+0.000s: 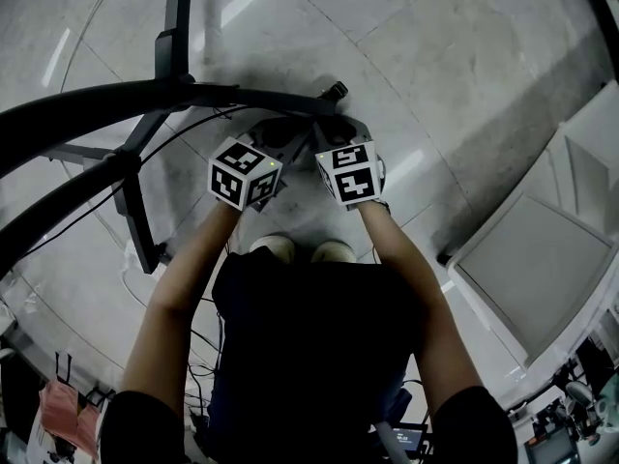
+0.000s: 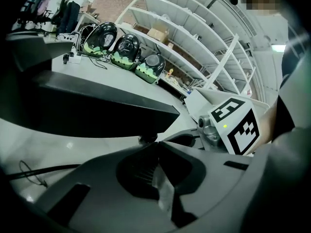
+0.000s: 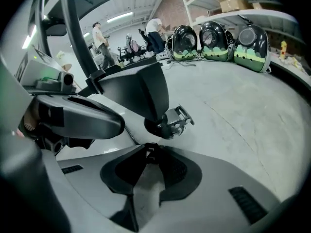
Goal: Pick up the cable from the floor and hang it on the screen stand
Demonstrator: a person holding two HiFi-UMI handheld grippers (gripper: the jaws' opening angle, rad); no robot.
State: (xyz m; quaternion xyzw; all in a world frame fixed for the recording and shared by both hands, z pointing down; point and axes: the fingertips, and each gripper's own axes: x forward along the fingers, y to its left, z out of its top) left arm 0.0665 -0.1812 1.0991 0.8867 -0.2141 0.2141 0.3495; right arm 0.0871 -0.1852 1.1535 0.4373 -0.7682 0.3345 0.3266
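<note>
A thin black cable (image 1: 184,133) lies on the pale floor and runs from the left under the screen stand's black legs (image 1: 145,95) toward both grippers. My right gripper (image 3: 150,151) hangs low over the floor with its tips closed on a short black piece of the cable (image 3: 151,152). It sits just short of the stand's caster (image 3: 175,123). Beside it on the left, my left gripper (image 2: 155,145) is shut with nothing visible between its tips, and a stretch of cable (image 2: 29,171) lies on the floor to its left. In the head view the two grippers (image 1: 280,133) (image 1: 334,129) sit side by side.
The stand's pole (image 1: 177,17) rises at the upper left and its legs spread across the floor. A white cabinet (image 1: 542,259) stands at the right. The person's shoes (image 1: 276,247) are just behind the grippers. Domed carriers (image 3: 214,40), shelves and people are far off.
</note>
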